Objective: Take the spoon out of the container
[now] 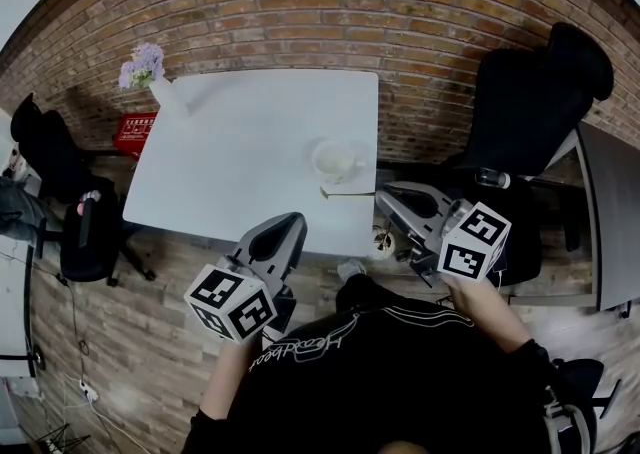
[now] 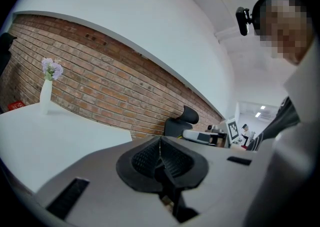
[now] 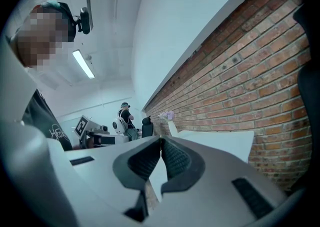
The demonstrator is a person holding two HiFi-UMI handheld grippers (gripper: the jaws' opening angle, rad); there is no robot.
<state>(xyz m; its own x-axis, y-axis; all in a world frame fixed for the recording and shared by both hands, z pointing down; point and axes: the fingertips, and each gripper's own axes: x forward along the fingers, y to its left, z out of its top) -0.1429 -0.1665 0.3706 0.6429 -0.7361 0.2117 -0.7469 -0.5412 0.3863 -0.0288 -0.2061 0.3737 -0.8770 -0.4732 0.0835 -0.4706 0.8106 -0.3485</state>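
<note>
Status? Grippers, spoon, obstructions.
Jaws shut and empty on left gripper and right gripper, both short of the table. The spoon seems to lie on the table beside the cup. Nothing in the way.

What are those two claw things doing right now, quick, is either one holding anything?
Left gripper: closed, nothing between its jaws.
Right gripper: closed, nothing between its jaws.

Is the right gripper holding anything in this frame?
No, the right gripper has its jaws closed together with nothing between them.
</note>
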